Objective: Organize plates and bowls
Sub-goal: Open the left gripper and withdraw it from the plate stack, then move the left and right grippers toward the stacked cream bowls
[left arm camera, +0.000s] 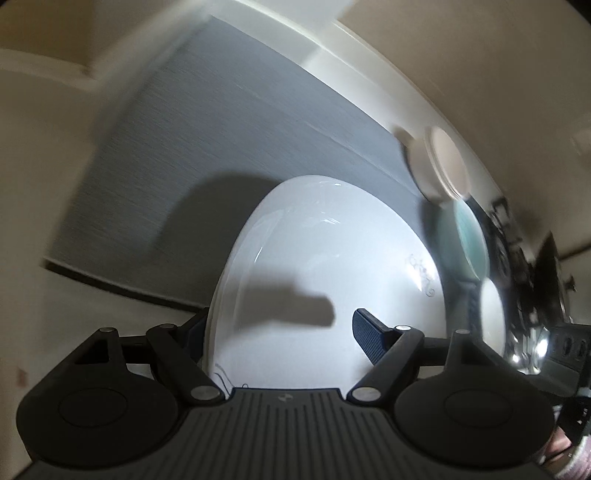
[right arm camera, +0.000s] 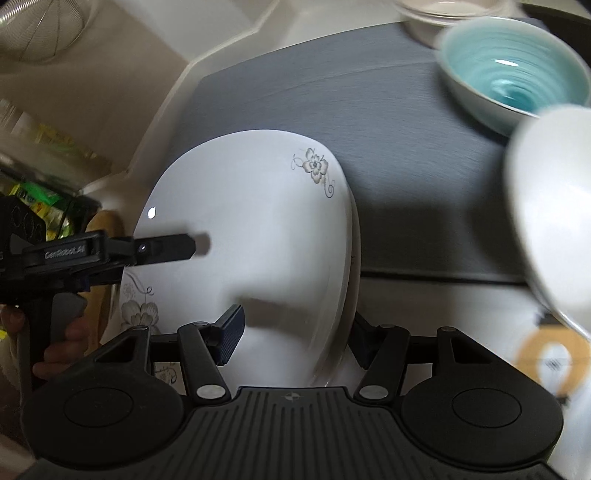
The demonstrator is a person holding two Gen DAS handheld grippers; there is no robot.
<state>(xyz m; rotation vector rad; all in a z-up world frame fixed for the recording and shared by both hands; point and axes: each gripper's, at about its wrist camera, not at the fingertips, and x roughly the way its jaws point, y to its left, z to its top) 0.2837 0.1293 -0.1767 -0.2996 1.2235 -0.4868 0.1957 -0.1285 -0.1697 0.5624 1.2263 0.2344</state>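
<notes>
A white square plate (left arm camera: 314, 258) with grey flower prints (right arm camera: 258, 229) hangs tilted over a grey mat (right arm camera: 388, 103) and casts a shadow on it. My left gripper (left arm camera: 280, 321) is shut on one rim, with one finger on top and the other hidden under the plate; it also shows in the right wrist view (right arm camera: 184, 247). My right gripper (right arm camera: 295, 317) is shut on the opposite rim in the same way. A second rim line shows at the plate's right edge; I cannot tell whether another plate lies beneath.
On the mat's far side stand a teal bowl (right arm camera: 513, 70), a white bowl (right arm camera: 554, 206) and a beige shallow bowl (right arm camera: 443, 11). A wire strainer (right arm camera: 37, 29) hangs at top left. A person's hand (right arm camera: 62, 339) holds the left gripper's handle.
</notes>
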